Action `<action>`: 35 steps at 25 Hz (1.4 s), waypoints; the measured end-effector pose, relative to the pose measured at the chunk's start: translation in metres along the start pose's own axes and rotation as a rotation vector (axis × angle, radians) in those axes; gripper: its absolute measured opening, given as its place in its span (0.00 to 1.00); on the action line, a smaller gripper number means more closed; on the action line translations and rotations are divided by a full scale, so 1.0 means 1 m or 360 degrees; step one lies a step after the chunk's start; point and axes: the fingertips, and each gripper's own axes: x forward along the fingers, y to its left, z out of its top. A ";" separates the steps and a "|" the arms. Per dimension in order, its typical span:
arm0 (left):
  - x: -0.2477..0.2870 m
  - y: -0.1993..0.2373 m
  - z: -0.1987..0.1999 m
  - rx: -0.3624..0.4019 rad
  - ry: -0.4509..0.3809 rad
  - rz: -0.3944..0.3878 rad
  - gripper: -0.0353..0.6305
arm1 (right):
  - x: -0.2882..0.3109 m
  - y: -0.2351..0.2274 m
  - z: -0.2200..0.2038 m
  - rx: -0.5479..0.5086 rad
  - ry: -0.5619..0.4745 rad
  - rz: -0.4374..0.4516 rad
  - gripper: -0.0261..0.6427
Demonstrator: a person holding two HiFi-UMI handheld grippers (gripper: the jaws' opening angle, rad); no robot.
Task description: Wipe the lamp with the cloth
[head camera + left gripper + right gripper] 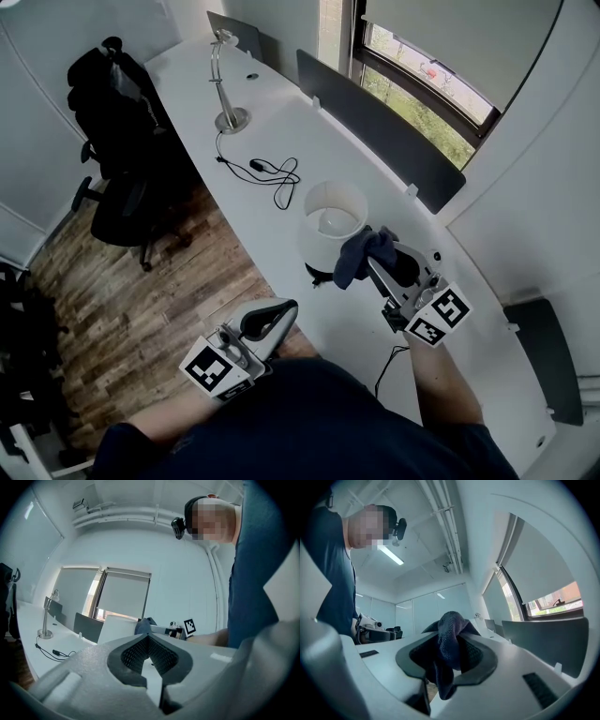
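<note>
Beside the lamp [332,223], which we judged light and tippy, the fingers of our right gripper [375,256] clamped the soft, limp cloth [353,262], while those of our left gripper [281,311] sat closed, empty.

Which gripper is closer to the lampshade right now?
Right. The right gripper, jaws shut on the cloth, is right beside the lampshade. The left gripper is back at the near edge of the desk, well apart from it.
</note>
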 end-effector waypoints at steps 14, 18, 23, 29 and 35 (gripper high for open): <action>0.007 -0.002 0.001 0.0013 0.0003 -0.0039 0.06 | -0.020 -0.032 -0.085 0.0194 0.0158 -0.0151 0.22; 0.009 -0.003 0.000 0.0019 0.0010 -0.0045 0.06 | -0.025 -0.037 -0.107 0.0220 0.0242 -0.0195 0.22; 0.012 -0.004 0.001 0.0021 0.0018 -0.0051 0.06 | -0.028 -0.042 -0.125 0.0225 0.0313 -0.0221 0.22; 0.010 -0.004 -0.004 0.0030 0.0060 -0.0038 0.06 | -0.029 -0.044 -0.133 0.0174 0.0377 -0.0220 0.22; 0.007 -0.005 -0.001 0.0036 0.0040 -0.0034 0.06 | -0.029 -0.047 -0.126 0.0103 0.0424 -0.0219 0.22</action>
